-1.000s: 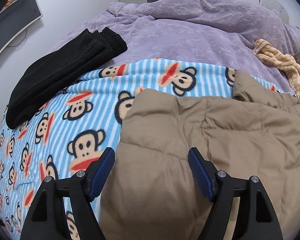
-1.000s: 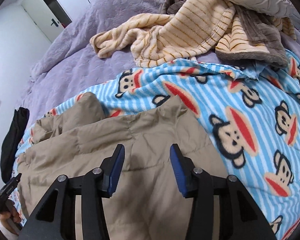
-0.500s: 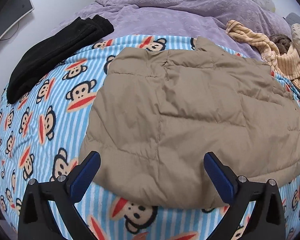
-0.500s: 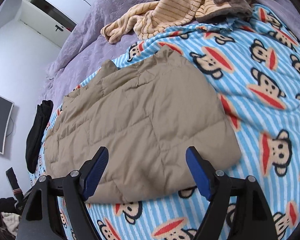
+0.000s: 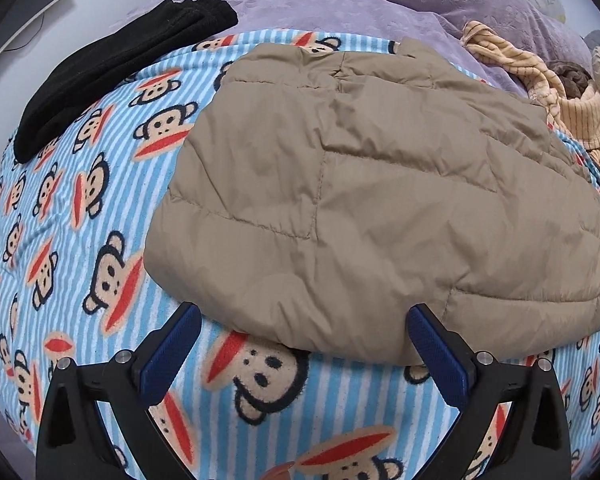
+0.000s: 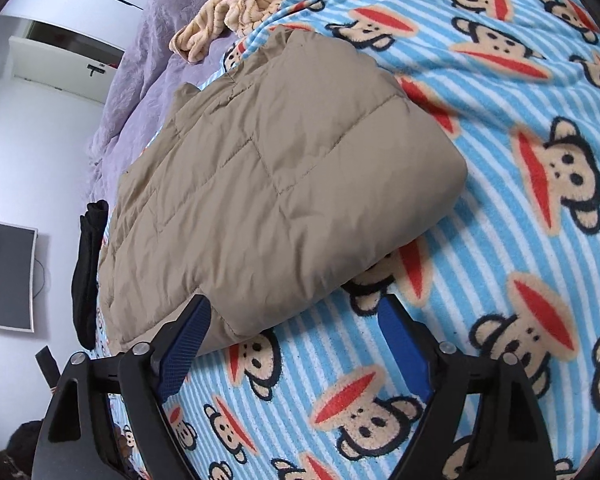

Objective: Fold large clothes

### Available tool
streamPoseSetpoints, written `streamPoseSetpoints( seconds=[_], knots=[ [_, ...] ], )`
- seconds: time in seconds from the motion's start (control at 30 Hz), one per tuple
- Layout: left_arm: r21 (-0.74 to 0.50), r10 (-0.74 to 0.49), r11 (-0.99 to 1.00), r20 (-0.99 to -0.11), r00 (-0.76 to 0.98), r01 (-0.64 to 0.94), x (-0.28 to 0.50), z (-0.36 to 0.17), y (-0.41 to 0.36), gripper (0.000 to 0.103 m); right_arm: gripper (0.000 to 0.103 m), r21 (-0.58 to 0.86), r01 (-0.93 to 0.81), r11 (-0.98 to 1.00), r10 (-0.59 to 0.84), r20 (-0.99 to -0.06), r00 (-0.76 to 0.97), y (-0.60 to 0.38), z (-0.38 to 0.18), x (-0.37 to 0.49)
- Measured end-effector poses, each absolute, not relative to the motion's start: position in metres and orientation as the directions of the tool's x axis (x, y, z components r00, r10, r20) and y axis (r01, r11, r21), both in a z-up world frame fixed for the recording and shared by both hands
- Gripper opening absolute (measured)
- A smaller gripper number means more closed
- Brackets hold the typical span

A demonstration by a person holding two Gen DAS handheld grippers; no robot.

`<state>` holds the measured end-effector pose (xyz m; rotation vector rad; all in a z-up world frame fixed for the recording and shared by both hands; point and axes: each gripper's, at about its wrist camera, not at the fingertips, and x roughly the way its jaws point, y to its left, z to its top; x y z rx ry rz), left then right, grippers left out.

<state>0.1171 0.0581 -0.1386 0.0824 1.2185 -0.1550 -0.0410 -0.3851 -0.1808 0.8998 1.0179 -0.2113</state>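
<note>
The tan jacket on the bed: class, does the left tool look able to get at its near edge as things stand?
Probably yes. The left tool is open, with the tan jacket's near edge lying just ahead between its fingers on the monkey blanket. Nothing lies between them.

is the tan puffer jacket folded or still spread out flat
Folded. The tan puffer jacket lies as a compact, thick rectangle on the monkey-print blanket, no sleeves sticking out, rounded doubled edges.

Even, soft daylight, bright, no glare. Faint shadow under jacket (image 5: 380, 200) edge on blanket (image 5: 80, 240). Both views sharp at centre; strong fisheye bending, dark vignette at corners.
</note>
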Motion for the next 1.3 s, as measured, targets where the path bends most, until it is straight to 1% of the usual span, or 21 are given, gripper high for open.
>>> streamPoseSetpoints(
  seconds=[0.07, 0.3, 0.47, 0.57, 0.63, 0.7, 0.8, 1.03, 1.3],
  knots=[
    [-0.023, -0.075, 0.987, -0.94, 0.332, 0.158, 0.117, -0.139, 0.059, 0.103, 0.103, 0.572, 0.543, 0.615, 0.257, -0.796, 0.548, -0.385, -0.186, -0.04],
    [-0.039, -0.084, 0.989, -0.946, 0.314, 0.145, 0.114, -0.145, 0.061, 0.103, 0.103, 0.601, 0.557, 0.573, 0.293, -0.785, 0.546, -0.382, -0.199, -0.035],
    [-0.104, -0.125, 0.991, -0.943, 0.31, 0.085, 0.116, -0.149, 0.076, 0.103, 0.103, 0.613, 0.561, 0.556, 0.309, -0.779, 0.545, -0.383, -0.205, -0.032],
    [-0.177, -0.177, 0.984, -0.94, 0.293, 0.026, 0.121, -0.154, 0.093, 0.103, 0.103, 0.623, 0.564, 0.542, 0.317, -0.773, 0.549, -0.385, -0.207, -0.031],
    [-0.272, -0.261, 0.962, -0.928, 0.267, -0.006, 0.123, -0.159, 0.104, 0.103, 0.103, 0.632, 0.566, 0.53, 0.324, -0.768, 0.553, -0.387, -0.209, -0.031],
    [-0.385, -0.363, 0.922, -0.897, 0.252, -0.041, 0.124, -0.163, 0.116, 0.103, 0.103, 0.643, 0.563, 0.519, 0.341, -0.76, 0.553, -0.389, -0.211, -0.031],
    [-0.49, -0.463, 0.869, -0.854, 0.239, -0.068, 0.121, -0.169, 0.13, 0.103, 0.103, 0.649, 0.563, 0.512, 0.355, -0.757, 0.548, -0.392, -0.215, -0.031],
    [-0.563, -0.535, 0.82, -0.818, 0.212, -0.104, 0.121, -0.192, 0.141, 0.103, 0.103, 0.706, 0.545, 0.452, 0.409, -0.707, 0.577, -0.393, -0.225, -0.022],
    [-0.621, -0.57, 0.772, -0.771, 0.284, -0.136, 0.17, -0.194, 0.134, 0.103, 0.103, 0.776, 0.482, 0.406, 0.466, -0.63, 0.621, -0.384, -0.229, 0.018]
  ],
)
